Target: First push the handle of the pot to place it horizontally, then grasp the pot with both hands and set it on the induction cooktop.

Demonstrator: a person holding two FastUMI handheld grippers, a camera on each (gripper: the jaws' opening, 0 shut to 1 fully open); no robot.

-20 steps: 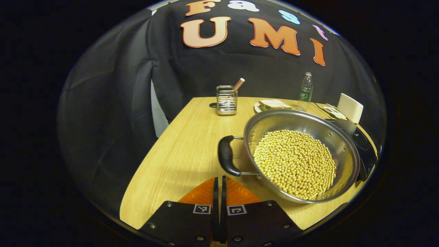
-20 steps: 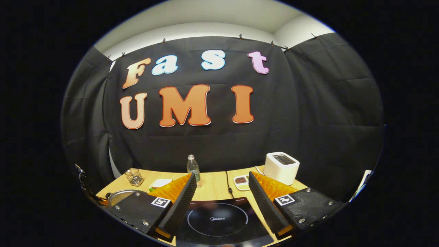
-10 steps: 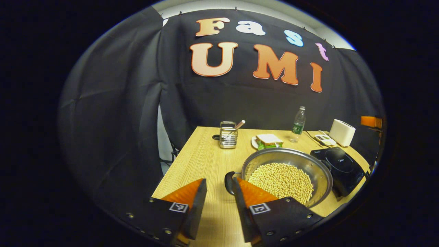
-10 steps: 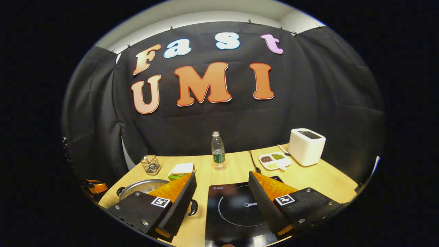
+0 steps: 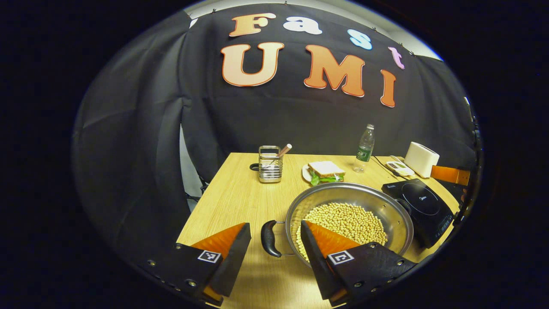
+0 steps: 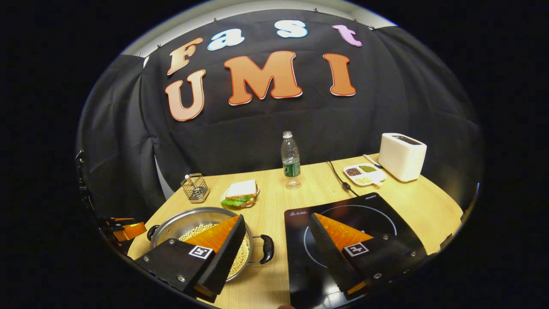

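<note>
Pot [image 5: 349, 214] sits on table [image 5: 240, 193], just left of cooktop [image 5: 418, 206], full of beans [image 5: 343, 221]. Left gripper [image 5: 274, 253] spread wide, holding nothing, its handle [image 5: 269, 238] between the fingers. Right gripper [image 6: 279, 253] also spread, empty, w/ right handle [image 6: 266, 249] between the fingers. Prob heavy w/ that load; steel looks slick, stiff. Best grip: both handles, kept level or beans spill.
</note>
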